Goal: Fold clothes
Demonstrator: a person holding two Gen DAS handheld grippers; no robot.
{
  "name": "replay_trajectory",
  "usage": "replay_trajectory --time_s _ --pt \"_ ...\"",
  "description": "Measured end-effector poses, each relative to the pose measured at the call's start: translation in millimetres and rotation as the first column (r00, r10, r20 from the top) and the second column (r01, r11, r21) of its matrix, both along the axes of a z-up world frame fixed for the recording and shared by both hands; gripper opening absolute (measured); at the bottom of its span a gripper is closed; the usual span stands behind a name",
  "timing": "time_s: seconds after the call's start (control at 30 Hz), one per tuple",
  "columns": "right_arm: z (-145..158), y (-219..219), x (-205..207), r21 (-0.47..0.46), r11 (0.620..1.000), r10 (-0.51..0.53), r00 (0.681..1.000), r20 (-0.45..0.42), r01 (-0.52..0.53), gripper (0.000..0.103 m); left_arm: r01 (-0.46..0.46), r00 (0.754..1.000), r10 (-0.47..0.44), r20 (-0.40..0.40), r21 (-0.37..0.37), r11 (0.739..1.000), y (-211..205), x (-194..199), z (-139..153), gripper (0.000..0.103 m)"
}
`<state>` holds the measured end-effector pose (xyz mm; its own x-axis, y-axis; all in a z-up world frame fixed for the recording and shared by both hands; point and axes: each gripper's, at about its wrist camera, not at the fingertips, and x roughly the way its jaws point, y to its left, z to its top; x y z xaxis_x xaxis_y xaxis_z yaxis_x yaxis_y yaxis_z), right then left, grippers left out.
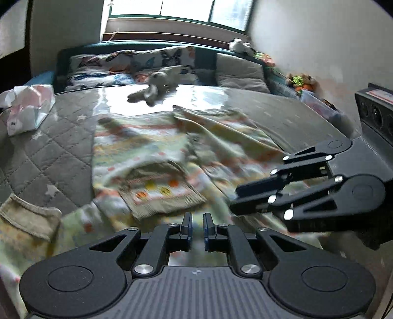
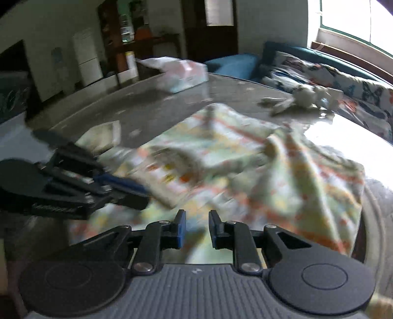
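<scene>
A soft toy (image 1: 153,89) lies on the shiny grey surface (image 1: 270,108). A tissue pack (image 1: 29,108) sits near its edge. Butterfly pillows (image 1: 127,66) lean behind, under a window (image 1: 181,9).

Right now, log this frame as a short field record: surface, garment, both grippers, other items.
surface: grey quilted table cover
garment: pale patterned clothing, spread out, rumpled, cuff folded inward
left gripper: open, empty, over garment's near edge
right gripper: open, empty, above garment
other items: stuffed toy beyond garment; tissue pack at far left; butterfly cushions behind
image quality: motion blur, print details unreadable
</scene>
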<state>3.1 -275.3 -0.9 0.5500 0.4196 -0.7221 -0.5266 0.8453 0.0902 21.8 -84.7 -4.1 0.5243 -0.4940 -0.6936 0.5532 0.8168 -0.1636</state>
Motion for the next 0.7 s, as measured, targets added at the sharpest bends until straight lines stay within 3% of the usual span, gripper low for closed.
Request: replay_trajectory --time_s 0.07,0.13,0.27,0.4,0.53,0.6,0.7 --pt "-2 6 -19 -0.007 1.0 0.025 1.0 0.001 -0.025 0.02 0.015 1.0 -0.015 -0.001 0.009 1.0 0 -12 -3 0.01" --pt "-3 12 -38 -0.039 0.998 0.044 0.999 0.028 -0.043 0.032 0.006 1.0 -0.006 0.009 0.008 1.0 4 -22 -4 0.011" --pt "0 18 -66 -0.117 0.992 0.067 0.991 0.115 -0.054 0.031 -0.077 0.996 0.078 0.041 -0.025 0.997 24 -31 6 0.011" --pt "2 17 -70 -0.074 0.997 0.035 0.991 0.129 -0.025 0.032 -0.195 0.976 0.196 0.091 -0.026 0.981 47 -32 15 0.011" --pt "-9 17 -70 -0.067 0.997 0.039 0.993 0.112 -0.032 0.034 -0.328 0.935 0.322 0.151 0.011 0.945 72 -24 20 0.011" --pt "-9 13 -70 -0.052 0.998 0.034 0.994 0.103 -0.029 0.036 -0.344 0.929 0.333 0.16 0.044 0.938 74 -17 15 0.011" --pt "-10 9 -68 -0.025 1.0 0.02 0.996 0.086 -0.018 0.037 -0.369 0.921 0.35 0.173 0.093 0.925 77 -6 8 0.023"
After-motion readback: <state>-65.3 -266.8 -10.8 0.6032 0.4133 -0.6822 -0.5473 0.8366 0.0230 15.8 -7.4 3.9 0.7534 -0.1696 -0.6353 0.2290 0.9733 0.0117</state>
